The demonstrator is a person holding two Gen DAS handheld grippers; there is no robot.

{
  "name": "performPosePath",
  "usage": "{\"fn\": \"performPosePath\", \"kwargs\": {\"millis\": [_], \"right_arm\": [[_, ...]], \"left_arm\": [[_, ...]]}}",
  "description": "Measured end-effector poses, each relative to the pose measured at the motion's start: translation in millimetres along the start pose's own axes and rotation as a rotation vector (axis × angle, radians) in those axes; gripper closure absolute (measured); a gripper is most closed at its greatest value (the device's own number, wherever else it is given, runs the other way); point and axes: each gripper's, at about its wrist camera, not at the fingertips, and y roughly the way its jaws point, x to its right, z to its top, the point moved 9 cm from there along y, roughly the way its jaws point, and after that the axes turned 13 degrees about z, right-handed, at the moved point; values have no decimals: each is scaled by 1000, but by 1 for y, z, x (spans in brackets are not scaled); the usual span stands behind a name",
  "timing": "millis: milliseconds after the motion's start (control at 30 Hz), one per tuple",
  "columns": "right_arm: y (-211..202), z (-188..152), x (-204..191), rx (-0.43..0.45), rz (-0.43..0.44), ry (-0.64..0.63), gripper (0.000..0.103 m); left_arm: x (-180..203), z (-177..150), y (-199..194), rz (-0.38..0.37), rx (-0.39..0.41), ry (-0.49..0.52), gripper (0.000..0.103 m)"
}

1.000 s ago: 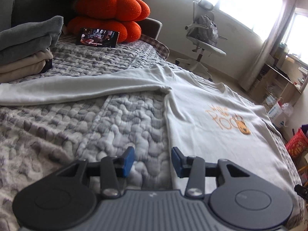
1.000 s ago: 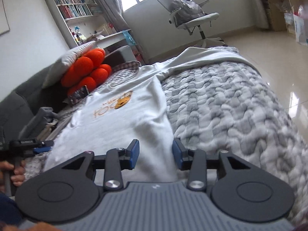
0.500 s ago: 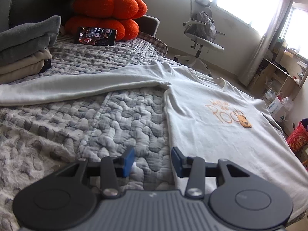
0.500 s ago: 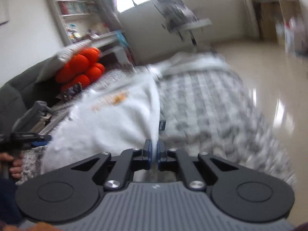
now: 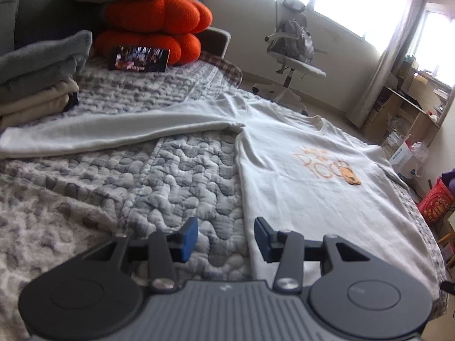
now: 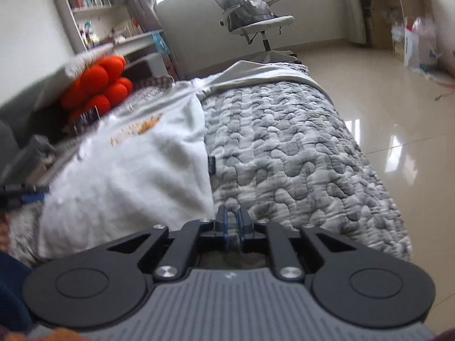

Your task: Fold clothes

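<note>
A white long-sleeved shirt (image 5: 298, 187) with an orange print lies face up on the grey quilted bed (image 5: 142, 176), one sleeve (image 5: 113, 133) stretched out to the left. My left gripper (image 5: 226, 236) hovers open over the shirt's side edge near the hem, with nothing between its blue pads. In the right wrist view the shirt (image 6: 136, 164) bulges upward near its other hem corner. My right gripper (image 6: 231, 218) sits at that corner. Its jaws are opening, a narrow gap shows between them, and I cannot make out cloth pinched there. The left gripper (image 6: 25, 196) shows at the far left.
A stack of folded grey and beige clothes (image 5: 37, 85) sits at the left of the bed. Orange cushions (image 5: 153, 28) and a phone (image 5: 138, 59) are at the head. An office chair (image 5: 293, 56) and a red basket (image 5: 435, 204) stand on the shiny floor (image 6: 384, 99).
My right gripper went from open to shut at the shirt's hem corner, then parted slightly, and that side of the shirt has bunched up. The left gripper has stayed open and nearly still.
</note>
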Motion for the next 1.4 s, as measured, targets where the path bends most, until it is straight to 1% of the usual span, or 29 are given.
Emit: {"fn": "performPosePath", "kwargs": {"millis": [200, 333, 433, 467, 533, 667, 767, 867, 933, 967, 1000, 1033, 1067, 1100, 1133, 1200, 1267, 1300, 1333, 1400], "right_arm": [[3, -3, -3, -7, 62, 23, 88], [4, -1, -3, 5, 139, 105, 87], [4, 1, -1, 21, 207, 178, 86], [4, 1, 0, 22, 220, 193, 83], [5, -1, -1, 8, 219, 190, 59], [8, -2, -7, -10, 226, 151, 59], [11, -1, -7, -17, 228, 138, 59], [14, -3, -7, -16, 234, 122, 59], [15, -4, -10, -20, 227, 92, 60], [15, -4, -11, -23, 219, 74, 63], [15, -5, -12, -28, 207, 54, 70], [15, -6, -13, -32, 198, 36, 80], [15, -6, -13, -33, 194, 28, 86], [14, -6, -14, -29, 197, 29, 89], [13, -6, -14, -24, 202, 31, 92], [11, -4, -19, -11, 210, 20, 93], [10, -3, -23, -3, 222, 9, 93], [12, -4, -23, -8, 216, 5, 90], [14, -5, -22, -23, 205, 1, 84], [20, -8, -20, -43, 194, 5, 84]], "left_arm": [[-9, -12, -29, -3, 13, 18, 58], [-8, -20, -41, -21, 2, 22, 58], [-2, -26, -49, -58, -9, 12, 57], [1, -30, -50, -69, -12, 15, 56], [6, -39, -49, -73, -27, 28, 56], [11, -57, -40, -76, -74, 38, 56], [11, -63, -31, -68, -101, 41, 55], [14, -70, -22, -82, -138, 42, 50], [18, -72, -20, -77, -130, 59, 46], [20, -72, -20, -72, -127, 68, 45], [22, -72, -21, -67, -124, 78, 45], [23, -72, -21, -62, -123, 86, 46], [22, -72, -21, -54, -125, 87, 48], [21, -72, -21, -46, -126, 89, 52], [20, -71, -22, -39, -128, 91, 58], [16, -71, -24, -33, -136, 90, 65], [12, -72, -25, -41, -151, 70, 65], [10, -73, -26, -45, -159, 60, 65], [8, -73, -26, -48, -165, 52, 65], [9, -74, -24, -51, -168, 52, 65]]}}
